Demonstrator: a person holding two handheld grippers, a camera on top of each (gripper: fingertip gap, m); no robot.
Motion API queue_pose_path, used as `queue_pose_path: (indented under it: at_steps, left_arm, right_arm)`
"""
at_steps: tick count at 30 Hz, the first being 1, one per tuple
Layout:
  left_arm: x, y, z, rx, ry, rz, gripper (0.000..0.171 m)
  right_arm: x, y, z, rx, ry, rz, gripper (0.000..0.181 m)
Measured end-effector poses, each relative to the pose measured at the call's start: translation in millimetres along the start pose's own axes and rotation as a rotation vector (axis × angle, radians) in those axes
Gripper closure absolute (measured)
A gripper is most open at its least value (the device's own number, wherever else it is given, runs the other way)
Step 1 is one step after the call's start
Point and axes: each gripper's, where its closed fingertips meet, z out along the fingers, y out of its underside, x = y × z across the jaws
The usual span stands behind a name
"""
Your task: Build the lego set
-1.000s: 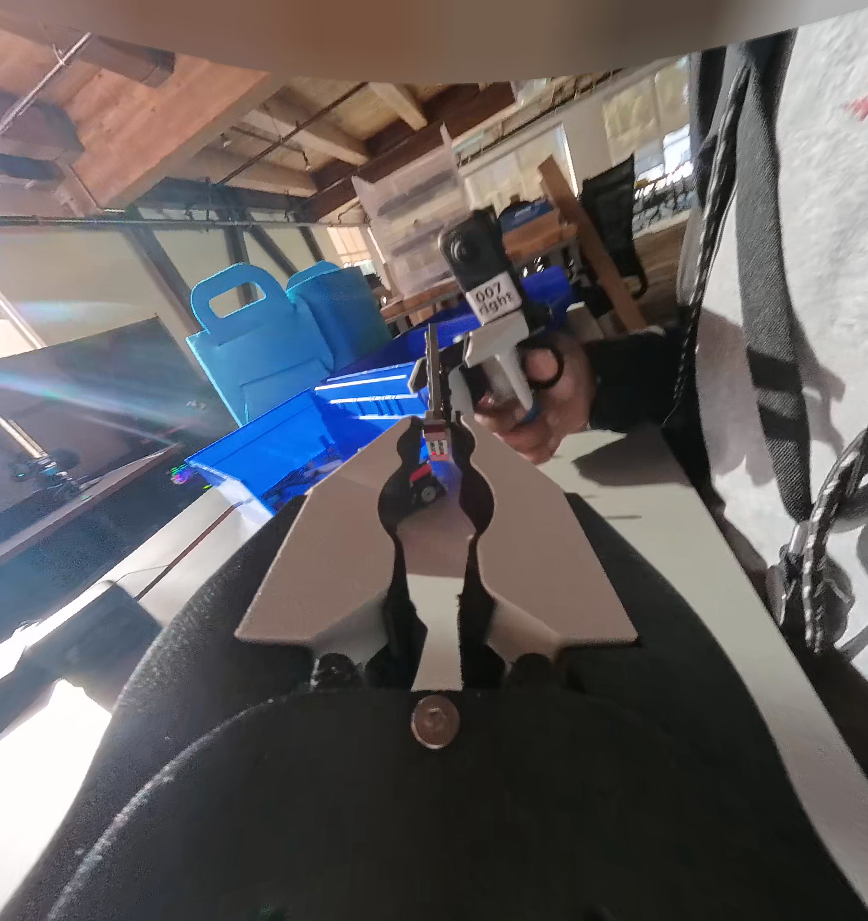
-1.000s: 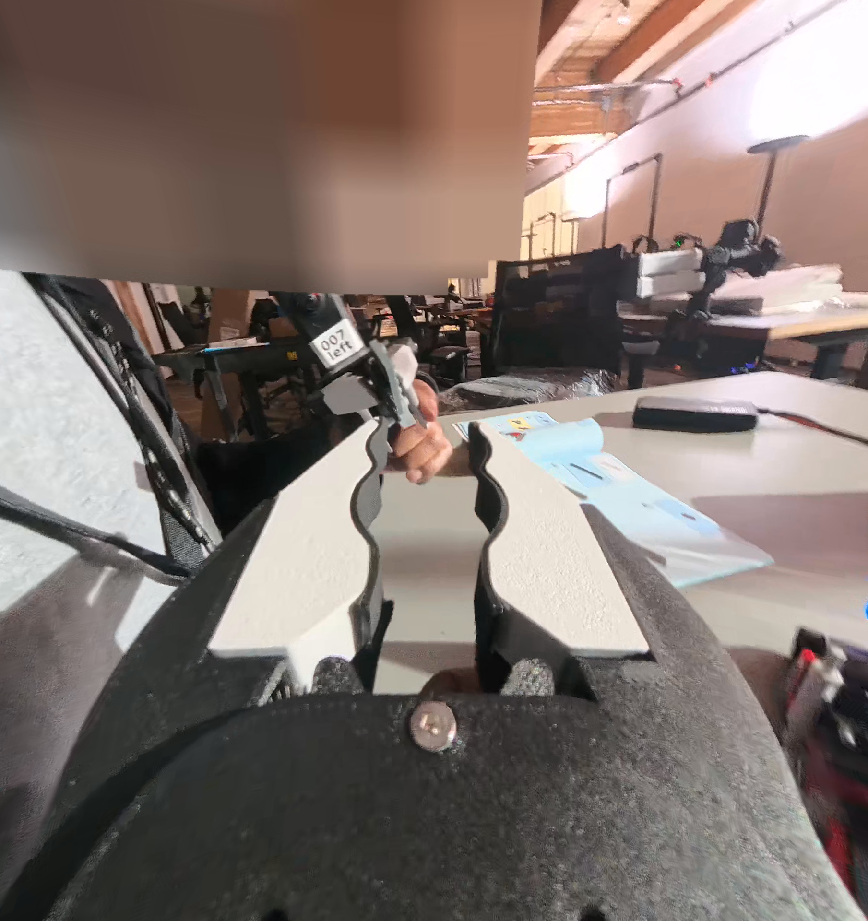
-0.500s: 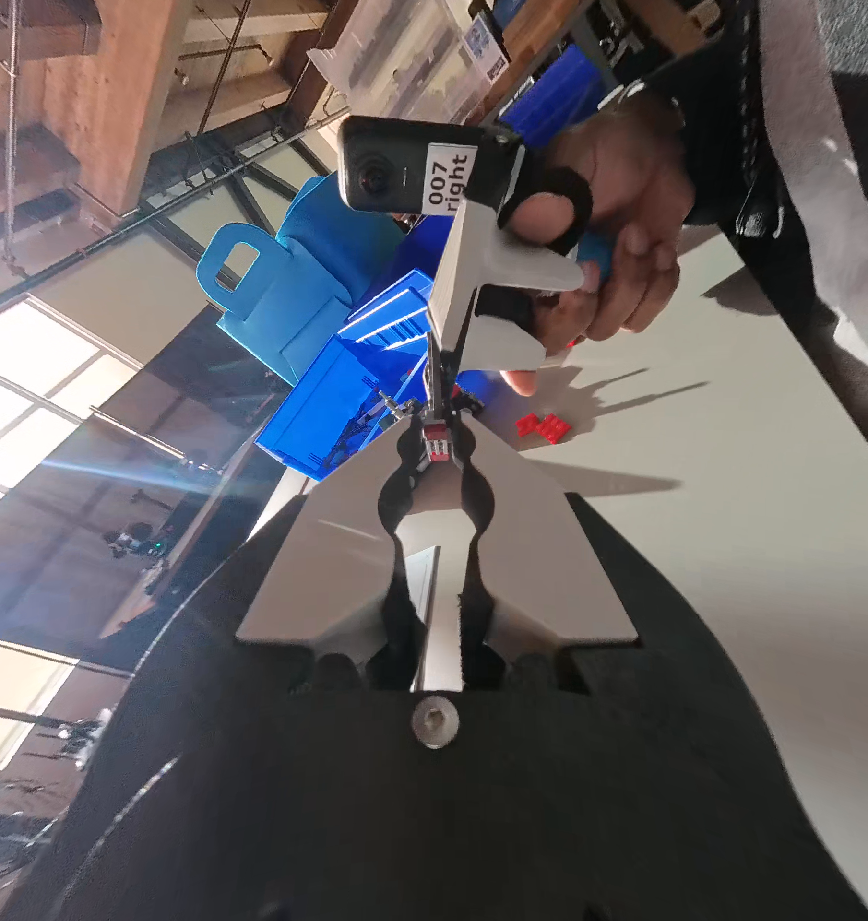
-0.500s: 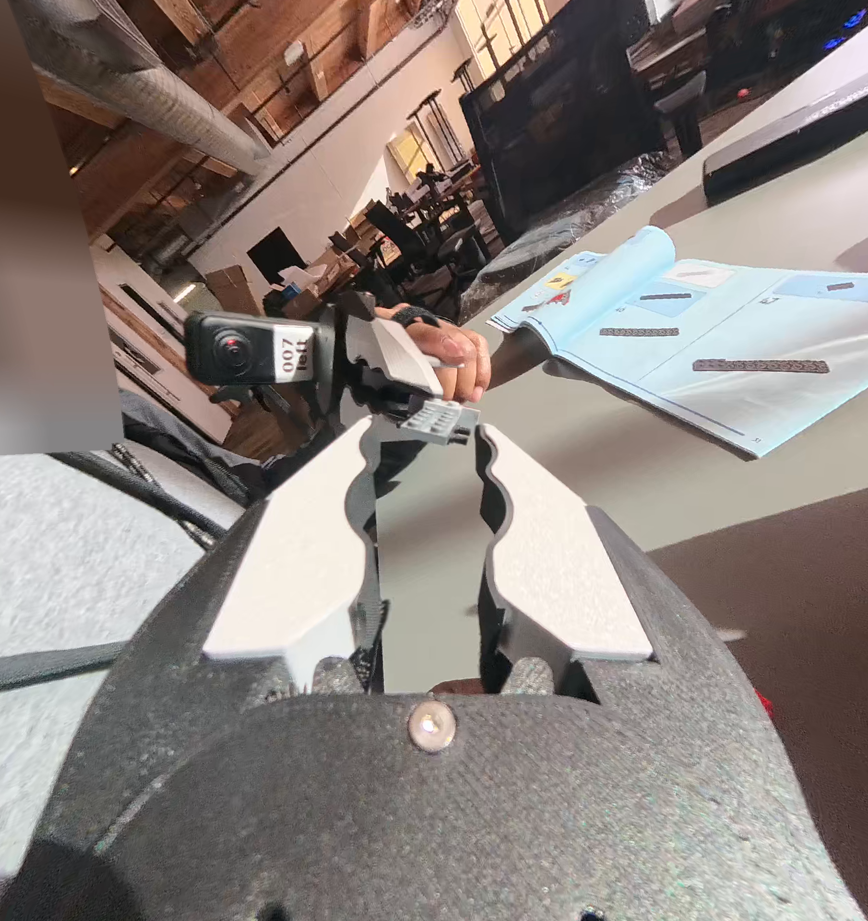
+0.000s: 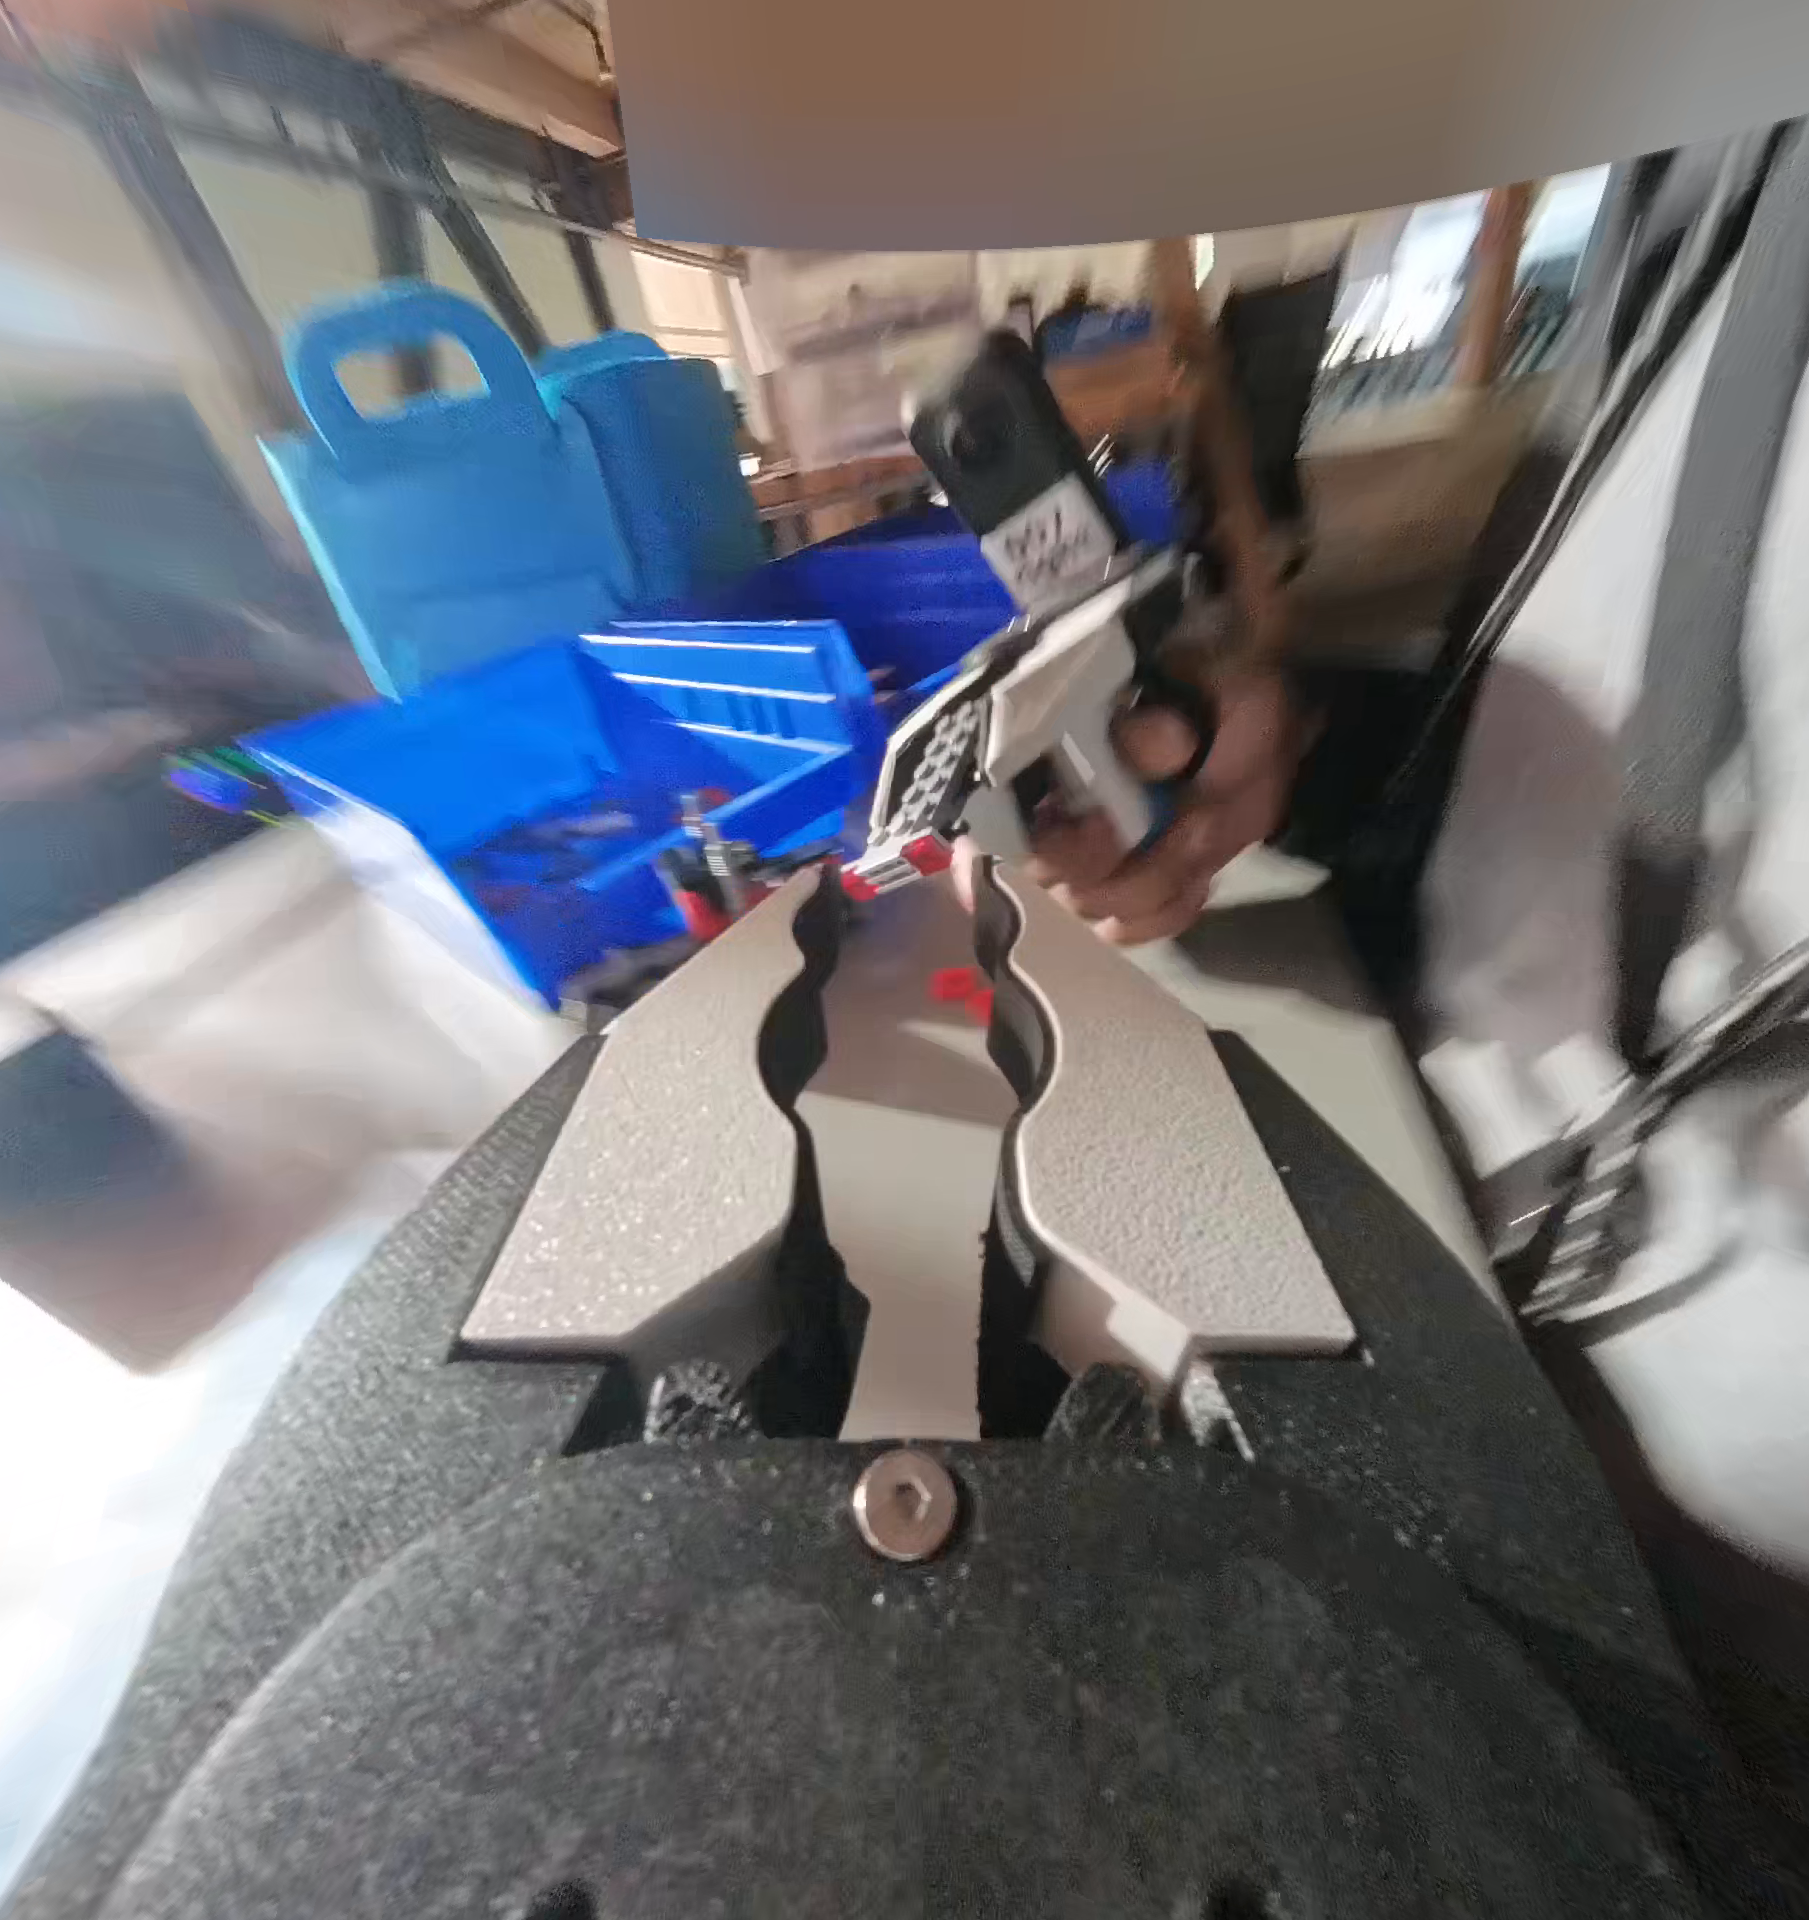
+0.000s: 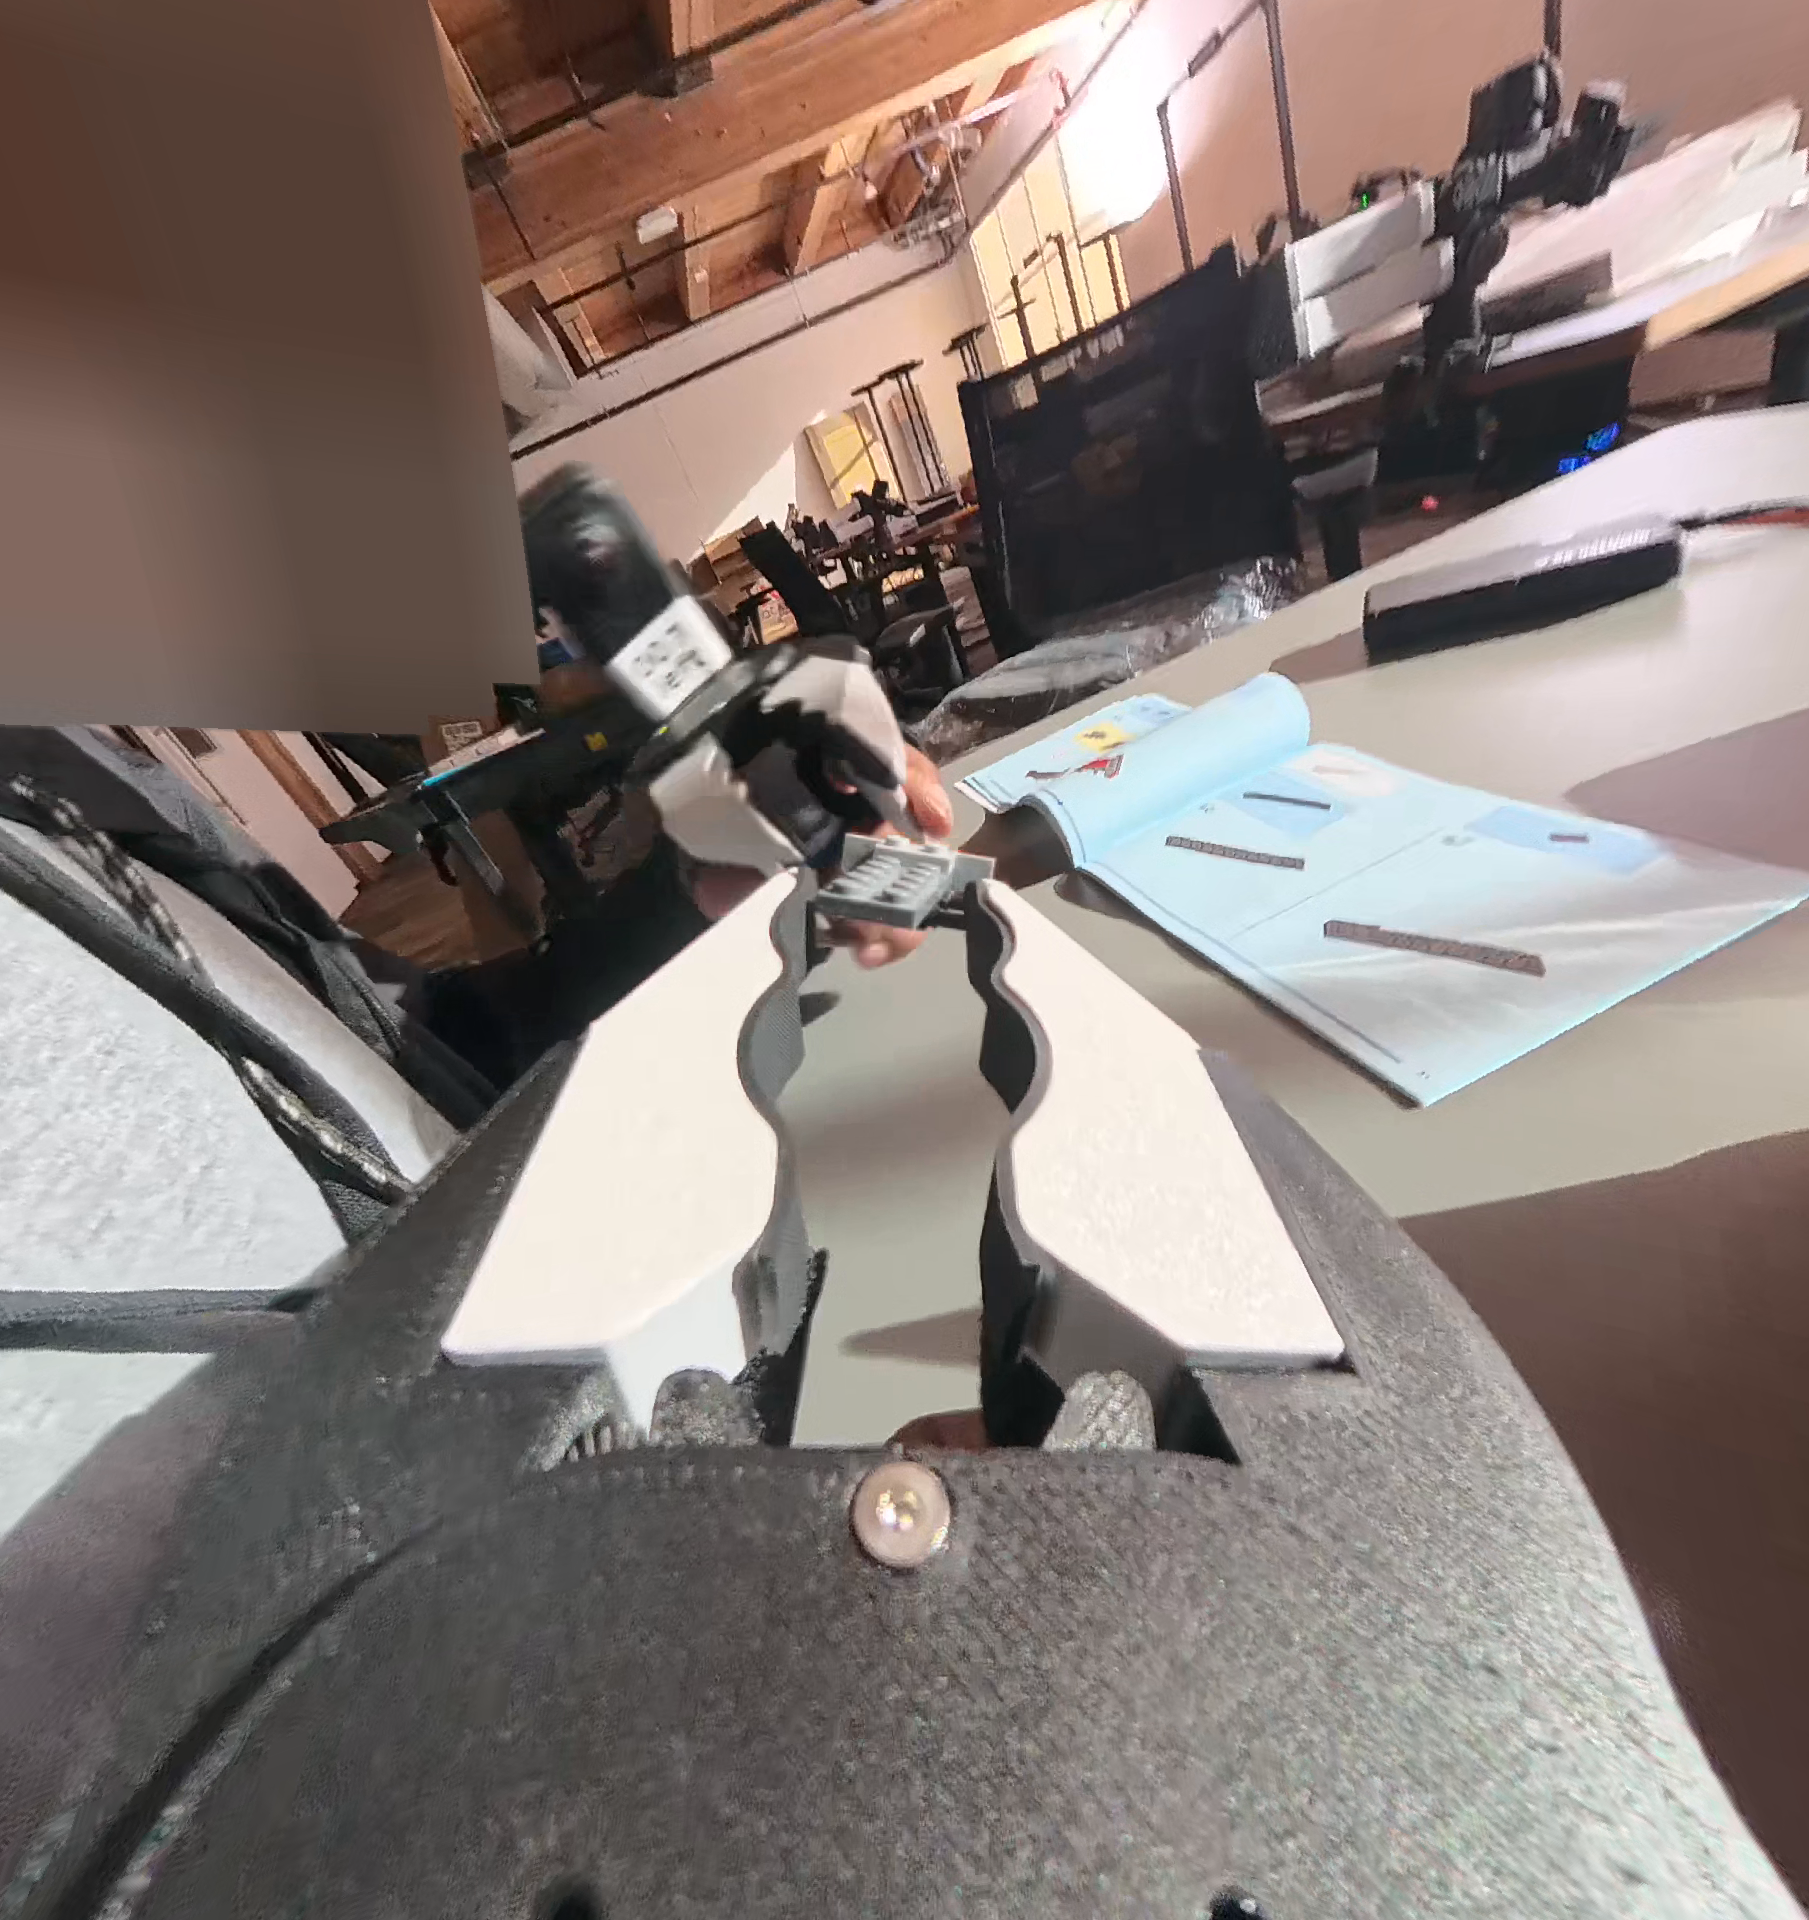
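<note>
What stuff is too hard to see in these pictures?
Bin contents: left wrist view, smeared by motion blur.
Red bricks: left wrist view, blurred and partly behind the left gripper.
Plate underside: right wrist view, it faces away from the camera.
Booklet drawings: right wrist view, too small to make out.

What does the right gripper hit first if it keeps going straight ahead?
Probably the grey lego plate at the tips of the right gripper, with the left gripper right behind it. Depth is unclear.
</note>
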Motion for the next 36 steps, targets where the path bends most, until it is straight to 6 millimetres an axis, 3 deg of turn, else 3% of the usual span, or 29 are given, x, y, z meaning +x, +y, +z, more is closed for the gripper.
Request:
queue_pose_path:
  at_steps: [5, 8, 10, 16, 22, 36]
  left_arm:
    - [-25, -14, -6, 0.190, 0.210, -0.940, 0.139]
    - [-30, 6, 7, 0.185, 0.213, -1.179, 0.140]
    - [-23, 7, 14, 0.202, 0.264, -1.263, 0.140]
    - [-4, -5, 26, 0.235, 0.390, -1.335, 0.144]
    - [0, -3, 29, 0.230, 0.407, -1.347, 0.156]
    - [3, 0, 32, 0.218, 0.409, -1.353, 0.155]
  right_arm:
    - [-5, -7, -2, 0.018, -0.029, -0.201, 0.150]
    - [-9, -8, 0, 0.024, -0.056, -0.288, 0.150]
    - [-10, -9, 2, 0.026, -0.058, -0.328, 0.149]
    - [-9, -7, 3, 0.013, -0.059, -0.398, 0.149]
    - [-9, -4, 3, 0.002, -0.070, -0.423, 0.149]
    - [-4, -1, 1, -0.015, -0.053, -0.459, 0.149]
